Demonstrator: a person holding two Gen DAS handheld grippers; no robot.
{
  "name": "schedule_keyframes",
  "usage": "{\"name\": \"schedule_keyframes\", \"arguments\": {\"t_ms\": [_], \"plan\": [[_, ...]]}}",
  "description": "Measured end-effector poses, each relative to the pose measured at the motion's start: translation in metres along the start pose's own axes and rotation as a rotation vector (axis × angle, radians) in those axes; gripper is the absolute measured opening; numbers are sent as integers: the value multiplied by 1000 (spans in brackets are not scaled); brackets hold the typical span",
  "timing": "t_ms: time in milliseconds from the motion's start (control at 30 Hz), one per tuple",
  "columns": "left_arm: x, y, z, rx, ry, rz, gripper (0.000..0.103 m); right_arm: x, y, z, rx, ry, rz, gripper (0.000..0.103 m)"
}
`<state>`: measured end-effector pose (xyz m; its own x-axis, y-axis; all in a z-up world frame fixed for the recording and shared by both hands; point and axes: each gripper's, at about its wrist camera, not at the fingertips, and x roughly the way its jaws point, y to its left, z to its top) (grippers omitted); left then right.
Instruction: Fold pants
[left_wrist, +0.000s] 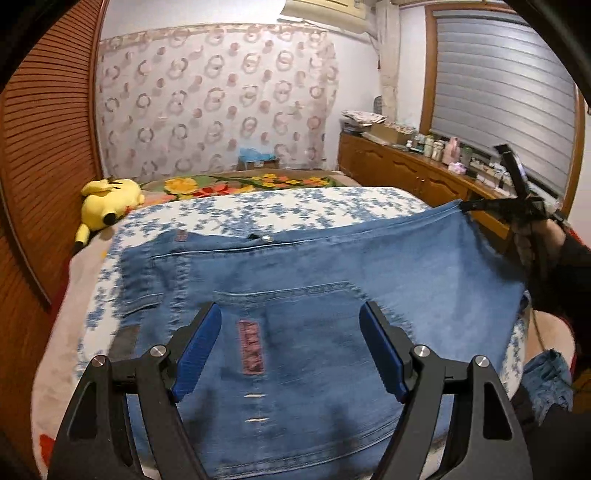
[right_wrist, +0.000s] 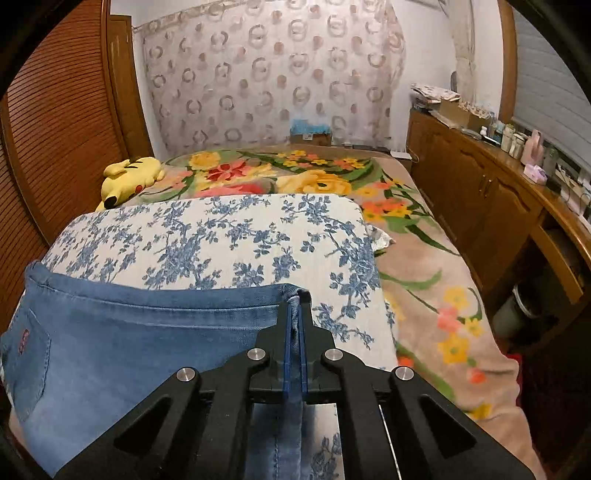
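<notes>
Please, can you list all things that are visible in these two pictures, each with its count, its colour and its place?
jeans: one, blue denim, spread on the floral cushion
floral cushion: one, white with blue flowers, on the blanket
blanket: one, beige with bright flowers, covering the bed
plush toy: one, yellow, far left on the bed
cabinet: one, brown wood, along the right wall
left gripper: black with blue pads, open above the jeans
right gripper: black, shut on the jeans' corner

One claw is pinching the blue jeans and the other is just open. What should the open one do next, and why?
Probably the open left gripper should lower and pinch the blue denim jeans beneath it. The right gripper is already shut on their corner hem, and a fold likely needs both ends held.
</notes>
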<state>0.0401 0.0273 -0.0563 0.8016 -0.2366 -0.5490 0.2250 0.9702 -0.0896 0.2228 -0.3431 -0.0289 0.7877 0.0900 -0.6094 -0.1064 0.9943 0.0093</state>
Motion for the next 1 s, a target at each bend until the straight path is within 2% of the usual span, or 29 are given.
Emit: {"name": "schedule_keyframes", "arguments": {"t_ms": [100,167,233,400,700,1000], "plan": [[3,-7,0,1,-17,-5,78,2,5,-9,-9,10,7,3],[6,-12,1,6,-17,-10,78,-1,5,-13,-7,19,-6,12],[10,-17,2,14,-2,-13,78,-10,3,-19,-1,16,-9,33],[15,-26,6,19,10,-6,78,-56,0,-49,6,-17,32,42],[19,-41,8,31,30,-12,78,-100,-1,-97,28,-16,38,47],[24,-52,6,17,37,-34,78,-118,0,-112,63,-1,43,48]]}}
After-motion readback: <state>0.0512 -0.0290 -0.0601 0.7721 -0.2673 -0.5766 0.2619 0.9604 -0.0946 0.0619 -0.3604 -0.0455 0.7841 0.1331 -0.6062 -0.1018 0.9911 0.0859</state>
